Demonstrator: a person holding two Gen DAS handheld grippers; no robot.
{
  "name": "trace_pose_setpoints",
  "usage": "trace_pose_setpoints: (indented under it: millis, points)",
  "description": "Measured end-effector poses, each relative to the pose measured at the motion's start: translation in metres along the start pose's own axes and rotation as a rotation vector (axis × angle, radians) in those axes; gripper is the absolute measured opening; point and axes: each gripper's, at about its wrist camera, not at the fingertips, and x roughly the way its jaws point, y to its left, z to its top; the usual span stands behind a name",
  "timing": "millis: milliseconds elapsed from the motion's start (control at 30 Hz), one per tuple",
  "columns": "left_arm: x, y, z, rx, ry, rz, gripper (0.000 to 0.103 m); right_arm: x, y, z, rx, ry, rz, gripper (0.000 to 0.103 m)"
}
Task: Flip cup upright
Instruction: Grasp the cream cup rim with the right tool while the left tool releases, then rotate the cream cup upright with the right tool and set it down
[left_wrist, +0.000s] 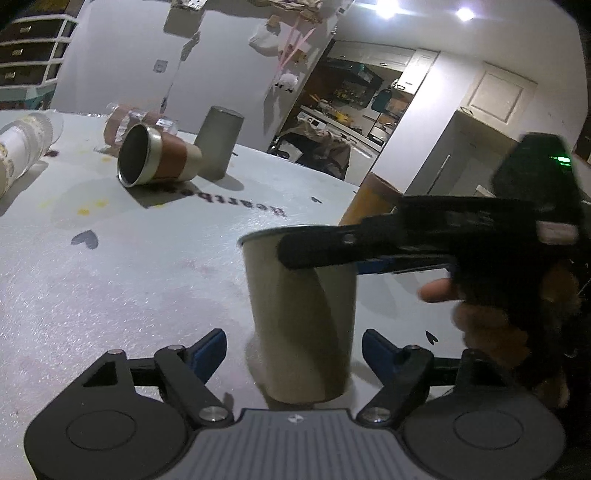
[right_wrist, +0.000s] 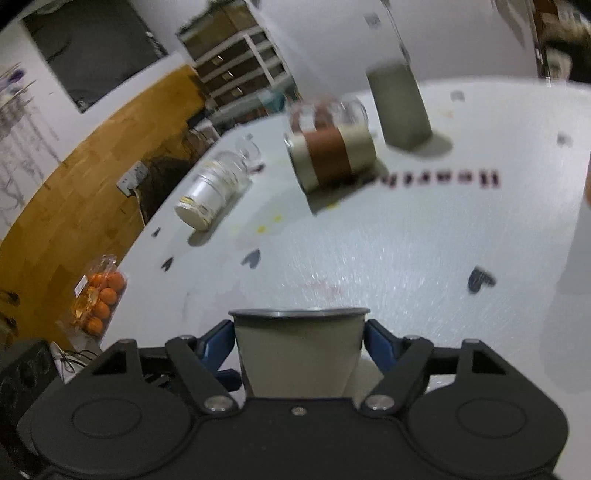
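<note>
A plain beige metal cup stands upright on the white table, mouth up. My right gripper reaches in from the right and is shut on its upper part; in the right wrist view the cup sits between the blue pads, which press on both sides. My left gripper is open, its blue pads standing apart on either side of the cup's lower half without touching it.
A cup with a brown band lies on its side further back, also in the right wrist view. A grey cup stands upside down behind it. A white patterned cup lies at the left edge. A bag of oranges lies on the floor.
</note>
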Motion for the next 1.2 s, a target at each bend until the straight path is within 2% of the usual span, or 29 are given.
trace_pose_setpoints:
  millis: [133, 400, 433, 500, 600, 633, 667, 700, 733, 900, 1200]
  points:
    - [0.005, -0.009, -0.002, 0.049, -0.023, 0.029, 0.074, -0.021, 0.014, -0.014, -0.103, -0.070, -0.025, 0.077]
    - [0.014, -0.022, -0.012, 0.148, -0.049, 0.075, 0.067, -0.027, 0.039, -0.043, -0.280, -0.168, -0.127, 0.077]
    - [0.015, -0.023, -0.013, 0.155, -0.046, 0.075, 0.067, -0.025, 0.041, -0.043, -0.292, -0.179, -0.137, 0.078]
    - [0.015, -0.026, -0.015, 0.176, -0.043, 0.078, 0.067, -0.021, 0.044, -0.042, -0.312, -0.202, -0.147, 0.089]
    - [0.016, -0.027, -0.017, 0.190, -0.051, 0.094, 0.067, -0.016, 0.048, -0.040, -0.361, -0.221, -0.151, 0.086]
    - [0.015, -0.025, -0.016, 0.179, -0.059, 0.098, 0.072, -0.015, 0.047, -0.038, -0.368, -0.228, -0.143, 0.086]
    - [0.014, -0.023, -0.016, 0.169, -0.068, 0.106, 0.077, -0.015, 0.046, -0.038, -0.366, -0.234, -0.138, 0.086]
    - [0.013, -0.021, -0.015, 0.160, -0.078, 0.114, 0.087, -0.014, 0.044, -0.035, -0.357, -0.239, -0.138, 0.086]
    - [0.012, -0.019, -0.015, 0.153, -0.089, 0.120, 0.090, -0.013, 0.040, -0.031, -0.350, -0.243, -0.147, 0.086]
    - [0.009, -0.014, -0.012, 0.130, -0.105, 0.129, 0.090, -0.010, 0.011, -0.005, -0.311, -0.330, -0.265, 0.086]
    - [0.011, -0.012, -0.011, 0.133, -0.136, 0.150, 0.090, -0.002, -0.067, 0.059, -0.143, -0.465, -0.485, 0.086]
